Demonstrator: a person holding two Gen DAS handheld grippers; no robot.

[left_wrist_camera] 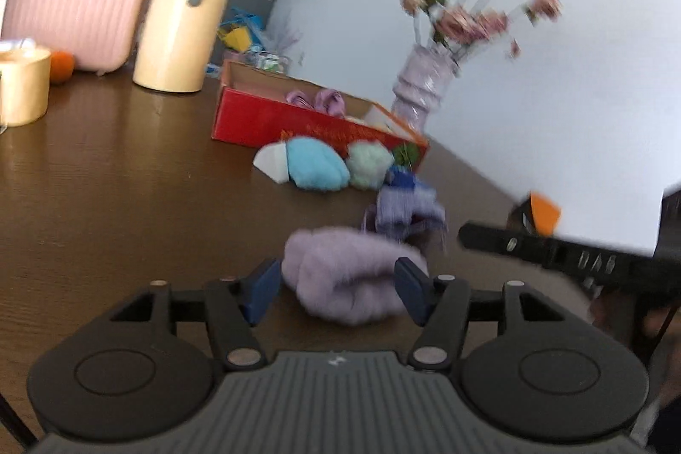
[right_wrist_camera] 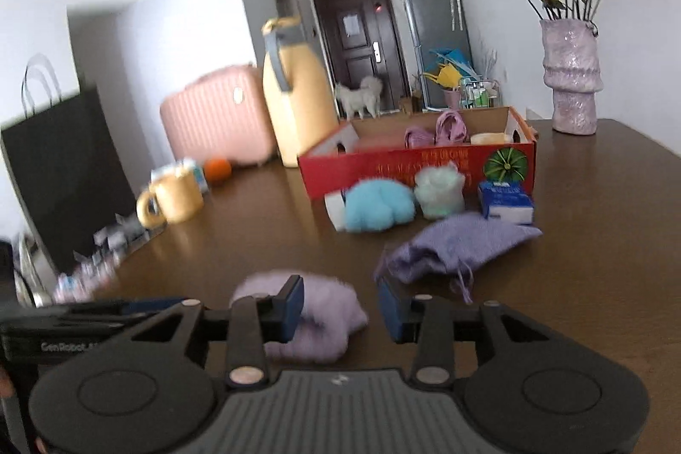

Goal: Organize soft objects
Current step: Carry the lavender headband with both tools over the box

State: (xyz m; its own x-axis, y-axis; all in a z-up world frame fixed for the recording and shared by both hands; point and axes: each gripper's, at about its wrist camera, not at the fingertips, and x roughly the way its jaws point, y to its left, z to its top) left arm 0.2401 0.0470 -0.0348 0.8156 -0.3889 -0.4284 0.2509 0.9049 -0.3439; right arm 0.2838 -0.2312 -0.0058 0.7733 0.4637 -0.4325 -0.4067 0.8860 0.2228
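A fluffy purple plush (left_wrist_camera: pixel 353 279) lies on the brown table (left_wrist_camera: pixel 127 198) between the open fingers of my left gripper (left_wrist_camera: pixel 338 290); contact is not clear. It also shows in the right wrist view (right_wrist_camera: pixel 315 313), just left of my open, empty right gripper (right_wrist_camera: pixel 340 309). A purple knit pouch (right_wrist_camera: pixel 455 249) lies beyond it, also in the left view (left_wrist_camera: pixel 404 207). A blue plush (right_wrist_camera: pixel 379 205), a pale green plush (right_wrist_camera: pixel 440 192) and a blue-white packet (right_wrist_camera: pixel 506 201) sit before an open red box (right_wrist_camera: pixel 408 169) holding purple items (right_wrist_camera: pixel 451 128).
A yellow jug (right_wrist_camera: pixel 298 92), a pink case (right_wrist_camera: pixel 217 118), a yellow mug (right_wrist_camera: pixel 174 196) and an orange (right_wrist_camera: pixel 217 169) stand at the back left. A black bag (right_wrist_camera: pixel 64 173) is far left. A purple vase (right_wrist_camera: pixel 572 79) with flowers stands back right.
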